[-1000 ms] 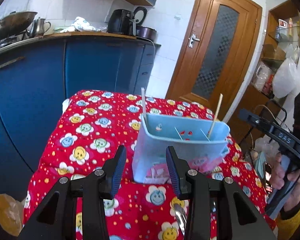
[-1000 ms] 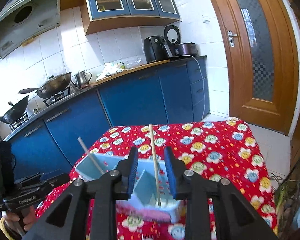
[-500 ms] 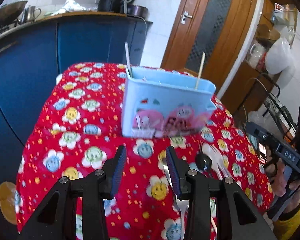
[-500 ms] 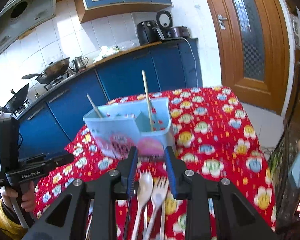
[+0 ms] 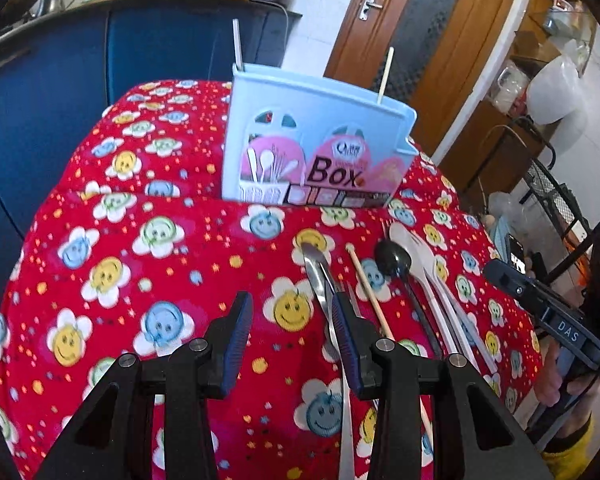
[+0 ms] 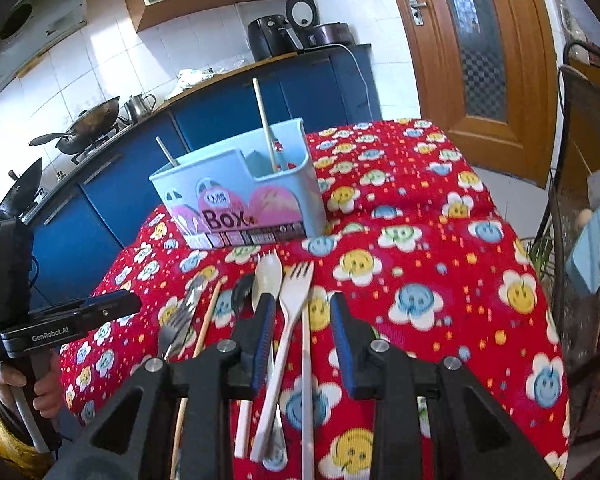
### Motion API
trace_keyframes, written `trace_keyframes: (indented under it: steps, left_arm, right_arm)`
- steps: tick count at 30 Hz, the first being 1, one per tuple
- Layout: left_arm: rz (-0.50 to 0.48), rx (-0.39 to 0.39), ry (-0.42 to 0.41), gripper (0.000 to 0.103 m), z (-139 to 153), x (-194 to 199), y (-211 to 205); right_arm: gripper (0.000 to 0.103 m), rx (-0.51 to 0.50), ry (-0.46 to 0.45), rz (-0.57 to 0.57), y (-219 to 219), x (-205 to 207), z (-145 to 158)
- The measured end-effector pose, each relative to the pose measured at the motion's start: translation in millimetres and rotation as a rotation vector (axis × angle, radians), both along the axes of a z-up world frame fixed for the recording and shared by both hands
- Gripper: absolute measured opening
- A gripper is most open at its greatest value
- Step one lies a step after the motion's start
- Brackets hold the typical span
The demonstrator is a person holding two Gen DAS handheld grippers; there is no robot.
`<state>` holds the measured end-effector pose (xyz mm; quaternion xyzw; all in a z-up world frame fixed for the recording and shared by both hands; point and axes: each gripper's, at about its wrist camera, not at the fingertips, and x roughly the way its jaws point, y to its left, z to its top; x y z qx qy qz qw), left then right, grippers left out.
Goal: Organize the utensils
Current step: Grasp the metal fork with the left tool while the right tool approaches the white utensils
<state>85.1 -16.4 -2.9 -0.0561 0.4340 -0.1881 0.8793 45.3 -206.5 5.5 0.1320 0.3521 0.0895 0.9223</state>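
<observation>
Red flowered cloth (image 5: pixel 148 208) under flat utensils; pale blue plastic box (image 6: pixel 240 184) upright; both my jaws spread, empty.

A light blue utensil box (image 5: pixel 320 148) is seen at twelve o'clock on the flowered cloth (image 5: pixel 140 240). Utensils (image 5: pixel 380 280) are laid at three o'clock. The left gripper (image 5: pixel 290 328) is held parted, nothing gripped.

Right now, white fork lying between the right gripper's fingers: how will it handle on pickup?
The white fork looks like thin plastic, so probably light and a bit flexible. It lies flat on the soft flowered cloth, so fingertips may snag fabric. A chopstick lies close alongside and could come up with it.
</observation>
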Motion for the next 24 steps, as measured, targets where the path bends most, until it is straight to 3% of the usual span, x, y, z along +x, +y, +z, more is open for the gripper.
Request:
trace_keyframes:
  steps: [13,20,24]
  left_arm:
    - [-0.053,0.013,0.039,0.042,-16.8,-4.8,-19.9]
    - [-0.105,-0.04,0.084,0.042,-25.8,-3.5,-24.9]
    - [-0.119,-0.075,0.096,0.03,-28.1,-2.2,-25.3]
  right_arm:
    - [0.033,0.022,0.023,-0.01,-7.6,-13.2,-12.6]
    - [0.033,0.03,0.038,-0.009,-8.9,-12.2,-17.3]
    - [0.033,0.032,0.044,-0.007,-8.5,-11.8,-20.0]
